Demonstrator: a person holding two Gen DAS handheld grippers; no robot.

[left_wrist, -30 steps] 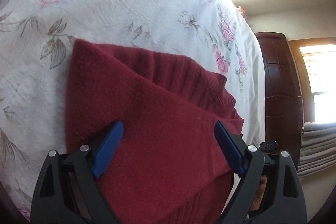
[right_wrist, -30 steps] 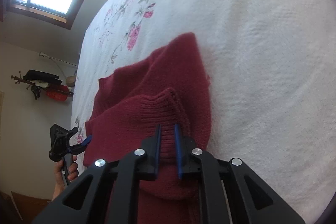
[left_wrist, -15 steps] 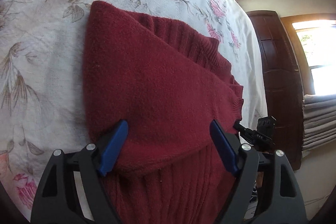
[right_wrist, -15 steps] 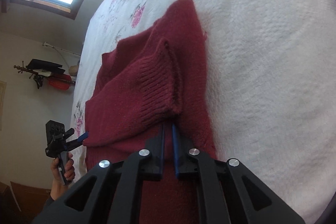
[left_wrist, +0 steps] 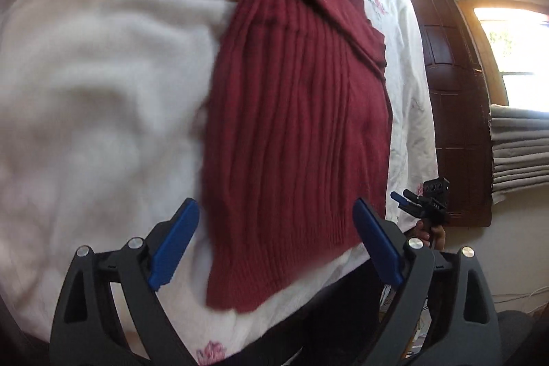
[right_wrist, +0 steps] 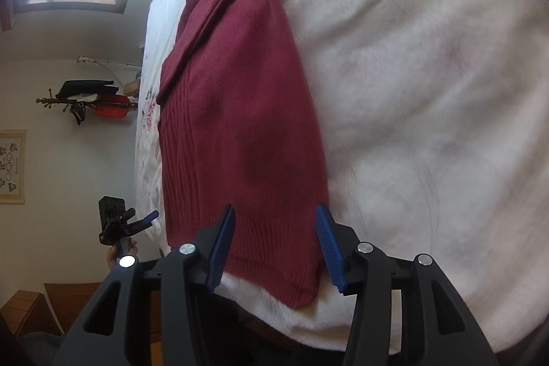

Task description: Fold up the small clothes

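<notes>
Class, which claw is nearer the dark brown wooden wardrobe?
Right. The right claw hangs on the wardrobe's side of the dark red knitted sweater; the left claw faces its hem.

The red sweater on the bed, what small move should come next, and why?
Probably bring both open grippers down onto the hem corners nearest them. The red sweater lies flat on the bedspread, sleeves already folded in, and the left gripper and right gripper hold nothing, so the bottom-up fold looks next.

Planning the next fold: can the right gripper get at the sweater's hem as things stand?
Probably yes. The right gripper is open and empty, its fingers either side of the sweater's hem, with nothing between them.
</notes>
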